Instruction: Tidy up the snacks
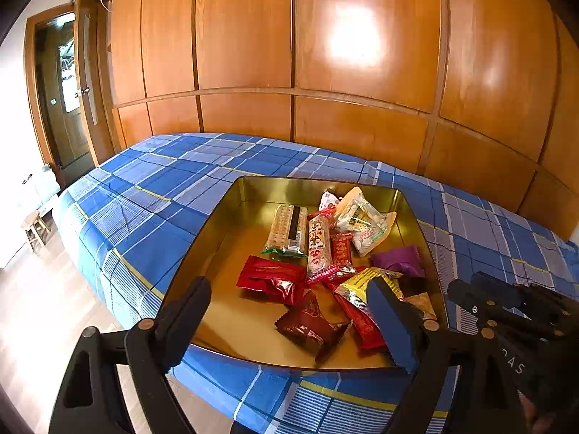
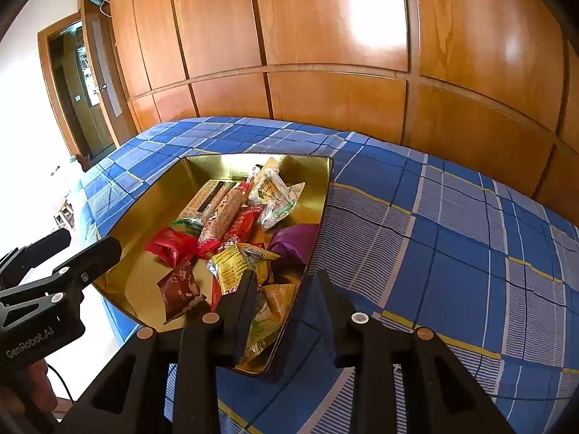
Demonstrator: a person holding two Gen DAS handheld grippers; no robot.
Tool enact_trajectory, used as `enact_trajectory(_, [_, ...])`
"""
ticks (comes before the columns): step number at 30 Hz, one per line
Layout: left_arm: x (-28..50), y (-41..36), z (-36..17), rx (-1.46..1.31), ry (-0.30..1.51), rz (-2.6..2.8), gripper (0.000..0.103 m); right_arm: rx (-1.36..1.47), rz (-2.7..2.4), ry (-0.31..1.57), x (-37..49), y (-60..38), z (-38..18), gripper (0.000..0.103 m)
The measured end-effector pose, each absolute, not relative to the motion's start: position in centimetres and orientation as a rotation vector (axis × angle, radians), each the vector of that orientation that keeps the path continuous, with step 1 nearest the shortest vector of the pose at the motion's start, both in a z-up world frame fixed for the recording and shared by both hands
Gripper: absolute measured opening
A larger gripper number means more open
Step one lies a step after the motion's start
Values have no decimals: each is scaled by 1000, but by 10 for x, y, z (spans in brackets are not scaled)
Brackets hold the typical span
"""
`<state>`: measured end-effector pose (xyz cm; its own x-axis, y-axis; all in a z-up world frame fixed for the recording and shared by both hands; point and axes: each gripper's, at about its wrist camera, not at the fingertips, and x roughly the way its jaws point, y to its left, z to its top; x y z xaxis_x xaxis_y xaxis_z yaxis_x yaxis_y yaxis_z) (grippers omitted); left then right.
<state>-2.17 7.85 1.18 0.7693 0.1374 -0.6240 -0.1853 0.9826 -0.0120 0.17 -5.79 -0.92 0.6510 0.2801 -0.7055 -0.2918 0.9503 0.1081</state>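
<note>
The snacks (image 1: 325, 249) lie heaped in a gold tin (image 1: 217, 238) on the bed (image 1: 152, 195). The left gripper (image 1: 289, 311) tilts down over the tin's near edge, fingers wide and empty. The right gripper (image 2: 286, 300) tilts down at the tin's right corner, fingers narrow with nothing held.

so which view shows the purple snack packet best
The left wrist view: the glossy purple snack packet lies whole and unblocked at the gold metal tray's right side. In the right wrist view it sits against the tray wall, its near edge overlapped by a yellow wrapper.
</note>
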Motion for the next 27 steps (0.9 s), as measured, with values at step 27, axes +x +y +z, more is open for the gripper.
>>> enact_trajectory(27, [-24,84,12,-84,667,186,98,-29,334,786,-4,-54,-8,33])
